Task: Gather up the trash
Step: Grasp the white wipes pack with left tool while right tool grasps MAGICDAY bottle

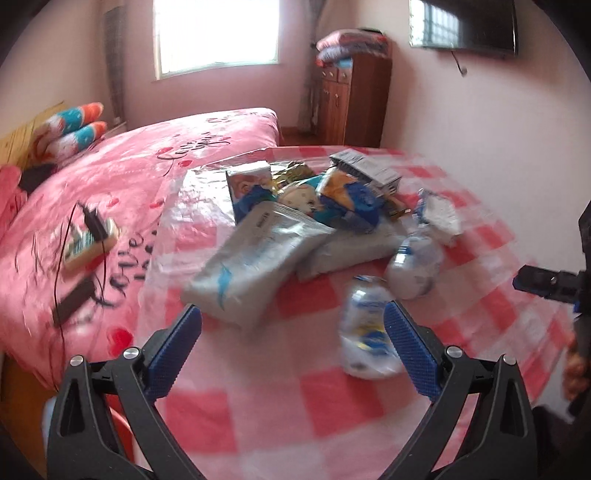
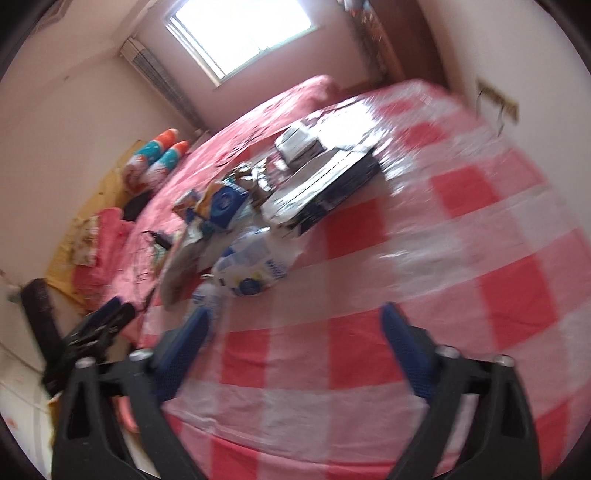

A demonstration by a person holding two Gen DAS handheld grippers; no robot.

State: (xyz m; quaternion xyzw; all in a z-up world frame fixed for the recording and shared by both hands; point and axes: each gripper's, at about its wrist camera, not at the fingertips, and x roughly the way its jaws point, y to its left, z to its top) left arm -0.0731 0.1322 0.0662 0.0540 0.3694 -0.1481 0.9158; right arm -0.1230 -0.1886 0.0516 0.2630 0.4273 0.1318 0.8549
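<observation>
Trash lies heaped on a round table with a red-and-white checked cloth (image 1: pixel 280 413). The heap holds white padded mailers (image 1: pixel 251 258), snack wrappers (image 1: pixel 325 192), a grey box (image 1: pixel 369 170) and two crushed plastic bottles (image 1: pixel 365 328) (image 1: pixel 413 266). My left gripper (image 1: pixel 292 308) hangs open over the cloth, its right finger beside the nearer bottle and nothing between the pads. My right gripper (image 2: pixel 295 312) is open over bare cloth, with a crushed bottle (image 2: pixel 251 273) ahead on the left and a flattened black-and-silver box (image 2: pixel 325 184) beyond. Both views are blurred.
A pink bed (image 1: pixel 110 177) adjoins the table on the left, with cables and small devices (image 1: pixel 88 236) and rolled pillows (image 1: pixel 74 129) on it. A wooden cabinet (image 1: pixel 351 103) stands in the far corner under a wall screen (image 1: pixel 469 26). The other gripper (image 1: pixel 543 284) shows at the right edge.
</observation>
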